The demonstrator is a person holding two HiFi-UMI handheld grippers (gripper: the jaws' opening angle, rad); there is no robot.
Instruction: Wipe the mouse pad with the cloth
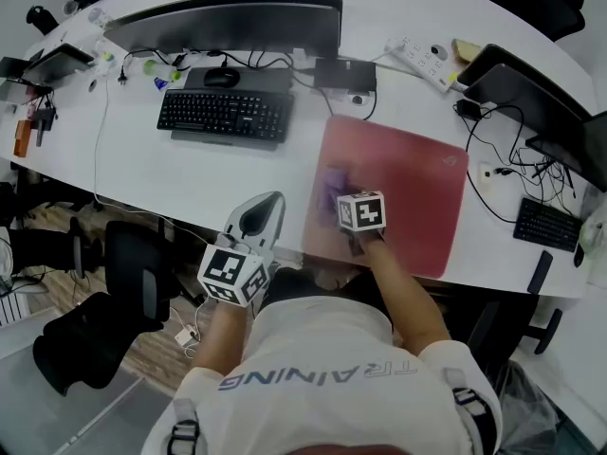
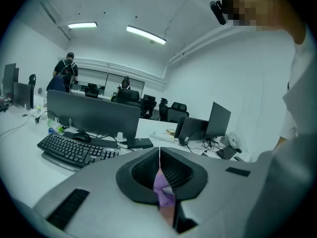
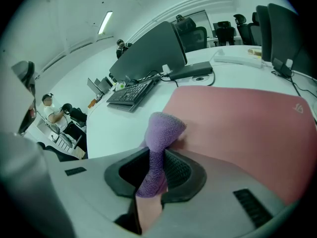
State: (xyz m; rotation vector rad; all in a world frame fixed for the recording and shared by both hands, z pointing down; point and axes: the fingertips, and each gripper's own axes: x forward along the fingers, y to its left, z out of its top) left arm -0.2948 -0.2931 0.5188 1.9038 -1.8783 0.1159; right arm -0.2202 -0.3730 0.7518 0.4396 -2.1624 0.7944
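A red mouse pad lies on the white desk, right of centre. My right gripper is shut on a purple cloth, whose bunched end rests on the pad's left part near its edge. My left gripper hovers at the desk's front edge, left of the pad, with its jaws together. A purple sliver shows low in the slit between them; I cannot tell what it is.
A black keyboard, a mouse and a wide monitor stand behind the left gripper. A power strip, laptops, cables and a small keyboard crowd the right. An office chair stands below the desk edge.
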